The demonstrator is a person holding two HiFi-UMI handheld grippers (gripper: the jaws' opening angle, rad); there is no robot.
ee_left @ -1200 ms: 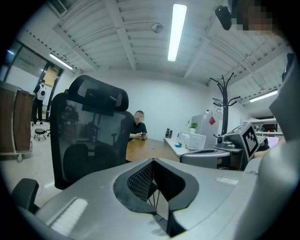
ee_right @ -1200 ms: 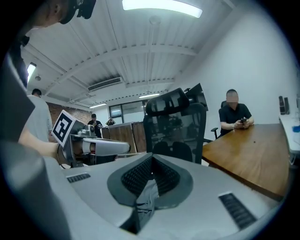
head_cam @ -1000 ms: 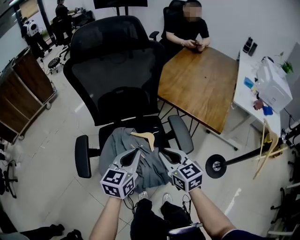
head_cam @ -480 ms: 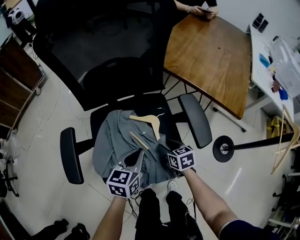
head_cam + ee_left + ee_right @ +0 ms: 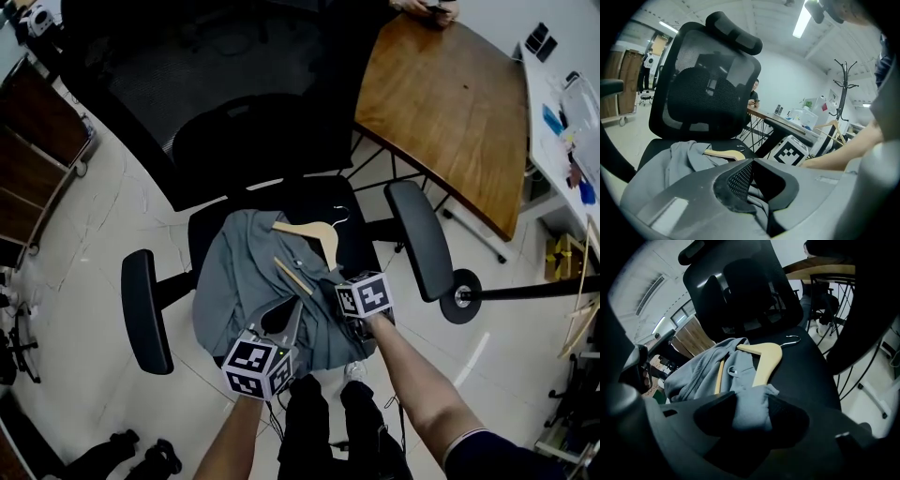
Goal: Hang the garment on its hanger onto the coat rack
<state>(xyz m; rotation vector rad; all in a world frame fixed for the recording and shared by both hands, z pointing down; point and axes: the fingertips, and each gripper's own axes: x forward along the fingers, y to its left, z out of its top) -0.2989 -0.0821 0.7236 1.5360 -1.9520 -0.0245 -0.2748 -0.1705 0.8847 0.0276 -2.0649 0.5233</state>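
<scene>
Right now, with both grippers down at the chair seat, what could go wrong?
1. On the right gripper the jaws have just been opening and straddle only a fold of the garment, not the hanger. Lifting by cloth alone may pull the garment off the hanger.
2. The hanger lies partly bare on top of the garment, so it could slip out when things move.

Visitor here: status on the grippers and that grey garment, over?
Left gripper shut above garment. Right gripper jaws just opening, fold between them. Hanger and garment lying on chair; nothing in the way.
</scene>
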